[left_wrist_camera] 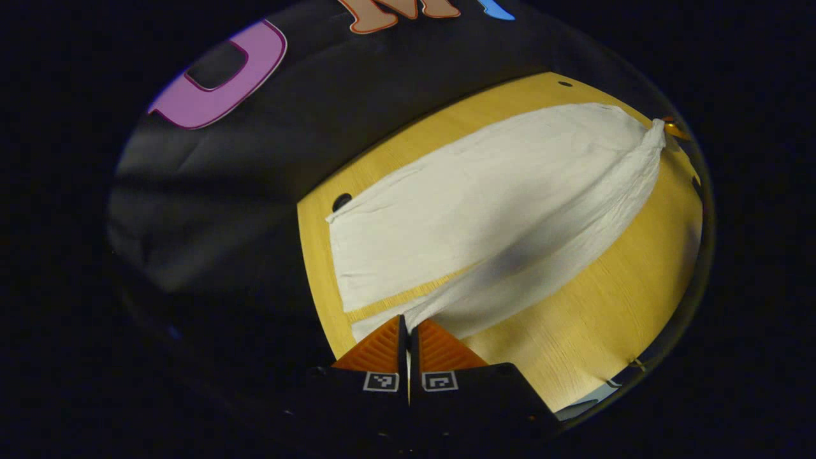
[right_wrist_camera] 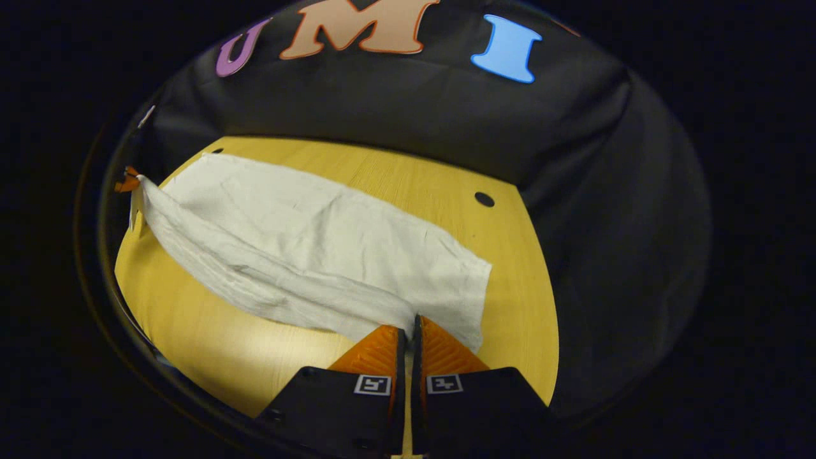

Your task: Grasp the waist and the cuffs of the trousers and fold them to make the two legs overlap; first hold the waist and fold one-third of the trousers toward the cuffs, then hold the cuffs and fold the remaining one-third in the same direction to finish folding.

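So far only the first fold is under way, as I judge it: the white trousers [left_wrist_camera: 484, 204] lie lengthwise across the wooden worktop [left_wrist_camera: 605, 319], one leg flat toward the far edge, while the near leg is lifted off the wood and stretched taut between the two grippers. The legs do not overlap yet; a strip of bare wood shows between them near the left end. Both one-third folds remain to be done.

The left gripper [left_wrist_camera: 408, 325] has its fingers pressed together on a pinch of the near leg's end, close to the worktop's left edge. The right gripper [right_wrist_camera: 408, 335] is likewise clamped on the fabric at the other end, near the right edge; whether that end is waist or cuffs I cannot tell for sure. In the left gripper view the right gripper's tip shows far off at the gathered cloth; in the right gripper view the left one's tip shows just as small at the far end.

Room to move looks good toward the back: the flat leg leaves a band of bare worktop before the far edge, where a cable hole [right_wrist_camera: 484, 199] sits at the right corner. The near side is open wood as well. The black cloth wall [right_wrist_camera: 414, 108] rises right behind the far edge, so the carry-over should stop short of it.
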A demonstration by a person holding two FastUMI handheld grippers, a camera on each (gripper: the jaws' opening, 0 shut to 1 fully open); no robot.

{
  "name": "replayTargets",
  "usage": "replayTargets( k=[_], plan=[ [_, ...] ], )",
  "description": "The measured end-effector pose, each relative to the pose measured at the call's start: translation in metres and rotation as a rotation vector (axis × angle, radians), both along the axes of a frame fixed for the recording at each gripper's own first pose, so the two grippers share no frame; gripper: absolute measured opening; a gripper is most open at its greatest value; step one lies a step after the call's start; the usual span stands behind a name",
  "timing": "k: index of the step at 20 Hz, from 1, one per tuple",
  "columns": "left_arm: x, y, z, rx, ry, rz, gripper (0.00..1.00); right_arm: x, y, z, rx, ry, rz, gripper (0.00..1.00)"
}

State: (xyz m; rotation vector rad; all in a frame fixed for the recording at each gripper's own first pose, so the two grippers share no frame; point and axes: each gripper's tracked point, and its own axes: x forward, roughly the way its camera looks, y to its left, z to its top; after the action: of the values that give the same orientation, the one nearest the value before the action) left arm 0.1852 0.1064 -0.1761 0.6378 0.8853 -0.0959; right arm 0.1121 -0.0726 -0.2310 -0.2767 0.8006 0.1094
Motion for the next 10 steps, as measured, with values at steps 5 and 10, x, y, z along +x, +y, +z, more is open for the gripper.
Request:
replayTargets(
  k=[5, 10],
  plan=[
    [0.173, -0.005, 0.039, 0.006, -0.207, 0.125, 0.00, 0.109, 0.015, 0.054, 0.073, -0.154, -0.085, 0.06],
    [0.244, -0.014, -0.025, -0.017, -0.215, 0.187, 0.00, 0.179, 0.020, -0.036, 0.161, -0.041, -0.124, 0.06]
  ],
)
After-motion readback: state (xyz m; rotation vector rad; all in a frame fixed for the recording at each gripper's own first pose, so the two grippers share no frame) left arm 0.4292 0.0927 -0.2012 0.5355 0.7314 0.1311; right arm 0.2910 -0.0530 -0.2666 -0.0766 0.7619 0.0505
